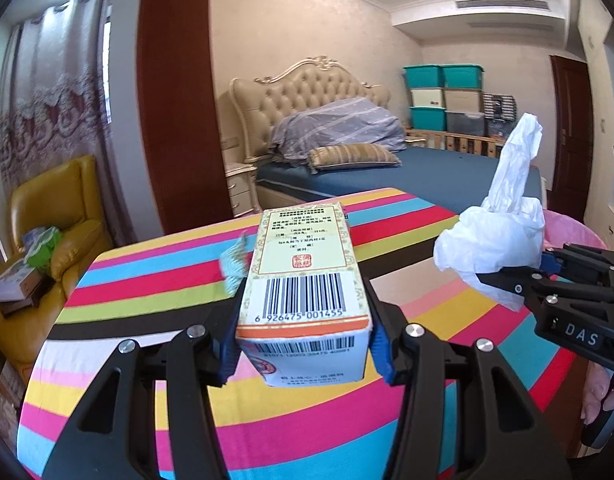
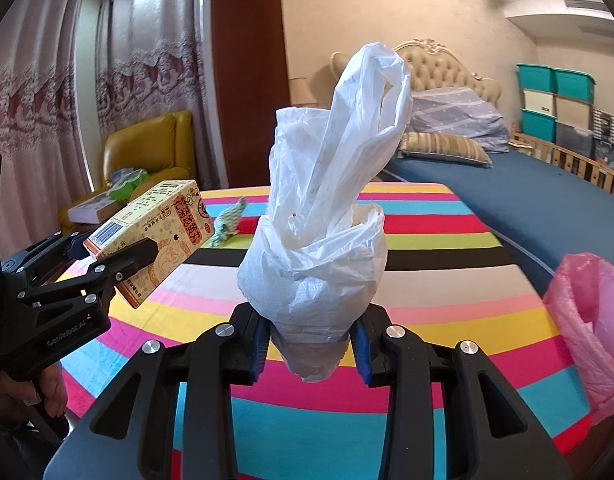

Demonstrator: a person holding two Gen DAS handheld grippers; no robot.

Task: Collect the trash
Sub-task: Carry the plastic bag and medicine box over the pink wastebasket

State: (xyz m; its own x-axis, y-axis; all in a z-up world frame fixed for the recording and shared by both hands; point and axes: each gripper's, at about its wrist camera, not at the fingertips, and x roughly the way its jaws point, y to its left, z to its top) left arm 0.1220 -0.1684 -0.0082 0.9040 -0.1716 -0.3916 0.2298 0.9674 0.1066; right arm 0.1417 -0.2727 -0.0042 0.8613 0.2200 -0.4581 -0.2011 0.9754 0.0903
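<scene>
Both tools are loaded and lifted over the striped counter [image 1: 187, 280], with one scrap left to collect.

The left tool [image 1: 303, 344] is clenched on a cream and orange cardboard medicine box [image 1: 303, 280] with barcode 6 926475 001455 facing up, red Chinese characters along its side, and a red seal on the label. To its right, the right tool [image 2: 311, 344], marked "DAS" on its body, grips a crumpled white plastic bag [image 2: 323, 216] by its bottom end. Neither item looks binned yet. The pink plastic bin liner [image 2: 591, 320] waits right of the right tool. A small teal-patterned wrapper [image 2: 227, 224] lies on the counter beyond the box, probably next. The left tool body reads "GenRobot.AI".
</scene>
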